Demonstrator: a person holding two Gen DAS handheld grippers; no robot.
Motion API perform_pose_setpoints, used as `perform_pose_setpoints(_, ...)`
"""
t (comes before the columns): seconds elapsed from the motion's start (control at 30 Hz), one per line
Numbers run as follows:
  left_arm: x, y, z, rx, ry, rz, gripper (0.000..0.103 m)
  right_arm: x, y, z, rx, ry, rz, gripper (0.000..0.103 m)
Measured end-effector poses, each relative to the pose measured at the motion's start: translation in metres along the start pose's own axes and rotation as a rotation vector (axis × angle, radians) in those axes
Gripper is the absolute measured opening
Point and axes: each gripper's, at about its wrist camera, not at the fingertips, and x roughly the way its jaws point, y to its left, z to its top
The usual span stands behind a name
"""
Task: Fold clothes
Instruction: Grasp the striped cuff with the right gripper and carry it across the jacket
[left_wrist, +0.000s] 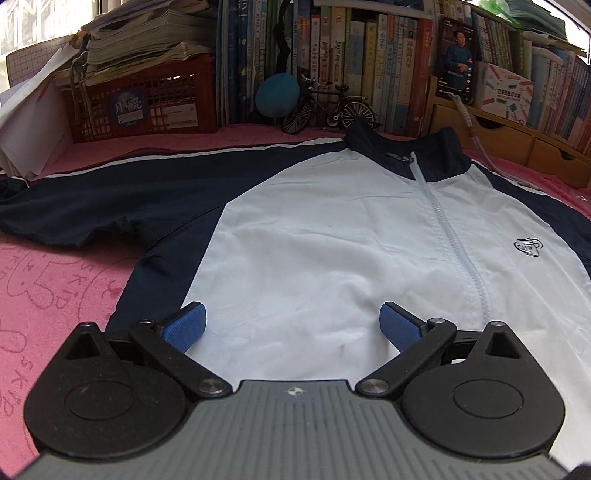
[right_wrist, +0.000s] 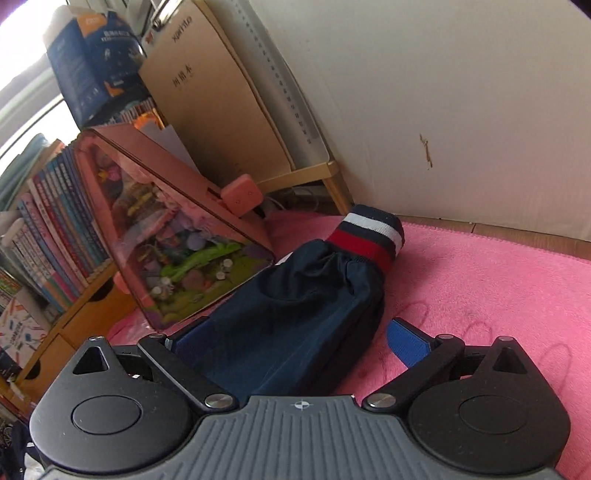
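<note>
A white and navy zip jacket (left_wrist: 332, 236) lies flat, front up, on a pink towel (left_wrist: 48, 280); its collar points to the back and its left sleeve (left_wrist: 110, 199) stretches out to the left. My left gripper (left_wrist: 291, 325) is open, low over the white front near the hem, holding nothing. In the right wrist view the jacket's other navy sleeve (right_wrist: 295, 317) lies on the pink towel (right_wrist: 480, 280), ending in a red, white and navy cuff (right_wrist: 369, 232). My right gripper (right_wrist: 291, 339) is open with the sleeve lying between its blue pads (right_wrist: 404, 341).
At the back stand rows of books (left_wrist: 369, 66), a red crate (left_wrist: 144, 99) under paper stacks, a toy bicycle (left_wrist: 328, 107) and wooden drawers (left_wrist: 498, 136). Beside the right sleeve stand a pink display box (right_wrist: 166, 236), cardboard boxes (right_wrist: 218, 107) and a white wall (right_wrist: 461, 110).
</note>
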Motion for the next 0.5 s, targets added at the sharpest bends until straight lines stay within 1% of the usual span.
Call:
perform_pose_setpoints(0.07,0.004,0.006,-0.002,-0.006,-0.008,0.005,0.103,0.019,0.007,0.001,-0.023,0.028,-0.048,0.096)
perform_pose_setpoints(0.1,0.004,0.006,-0.003,-0.001,-0.021,0.010,0.103,0.024,0.012,0.001,-0.066,0.021,-0.076,0.091)
perform_pose_setpoints(0.13,0.004,0.005,-0.004,0.004,-0.035,0.016,0.103,0.030,0.017,0.000,-0.110,0.014,-0.105,0.082)
perform_pose_setpoints(0.17,0.005,0.005,-0.005,0.007,-0.042,0.018,0.103,0.033,0.023,-0.001,-0.155,0.003,-0.141,0.075)
perform_pose_setpoints(0.23,0.005,0.004,-0.004,0.008,-0.045,0.016,0.103,0.039,0.027,-0.002,-0.184,-0.010,-0.199,0.030)
perform_pose_setpoints(0.27,0.005,0.003,-0.004,0.008,-0.047,0.015,0.103,0.039,0.028,0.000,-0.170,-0.010,-0.211,0.020)
perform_pose_setpoints(0.3,0.004,0.003,-0.004,0.008,-0.048,0.014,0.103,0.036,0.026,0.001,-0.137,-0.005,-0.181,0.011)
perform_pose_setpoints(0.37,0.004,0.003,-0.003,0.008,-0.049,0.014,0.103,0.022,0.028,0.002,-0.092,-0.030,-0.112,0.008)
perform_pose_setpoints(0.43,0.005,0.003,-0.002,0.007,-0.049,0.013,0.103,0.000,0.041,0.001,-0.112,-0.073,-0.051,0.007)
perform_pose_setpoints(0.5,0.005,0.003,-0.002,0.006,-0.049,0.012,0.103,-0.026,0.069,-0.002,-0.143,-0.095,0.051,0.007)
